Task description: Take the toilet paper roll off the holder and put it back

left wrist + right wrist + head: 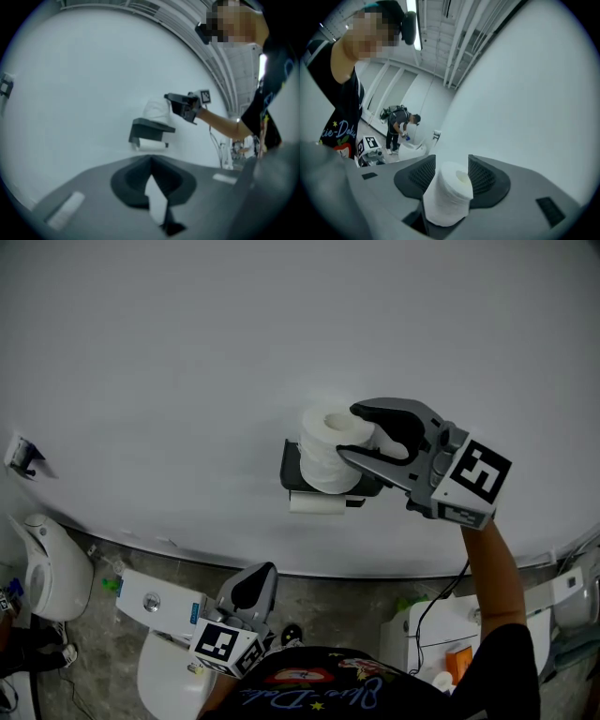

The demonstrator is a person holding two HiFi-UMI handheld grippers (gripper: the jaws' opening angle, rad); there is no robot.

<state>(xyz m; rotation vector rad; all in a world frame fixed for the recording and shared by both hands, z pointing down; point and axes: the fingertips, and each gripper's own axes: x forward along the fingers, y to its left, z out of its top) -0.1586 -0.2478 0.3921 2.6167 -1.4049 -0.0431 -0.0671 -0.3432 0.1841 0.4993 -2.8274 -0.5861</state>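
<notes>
A white toilet paper roll (328, 451) stands upright on the flat top of the dark wall holder (292, 470). My right gripper (349, 432) reaches in from the right, one jaw on each side of the roll, pressing against it. The right gripper view has the roll (447, 197) filling the gap between the ribbed pads (423, 174). A second roll (317, 504) lies on the holder's bar underneath. My left gripper (258, 579) hangs low near my body, shut and holding nothing. From there I see the holder (150, 127), the roll (157, 110) and the right gripper (177, 101) far off.
The wall is plain white. A white toilet with its cistern (155, 601) stands below the holder, another toilet (47, 568) is at the left, and a small wall fitting (23, 456) sits above it. A person (398, 126) bends over a toilet in the background.
</notes>
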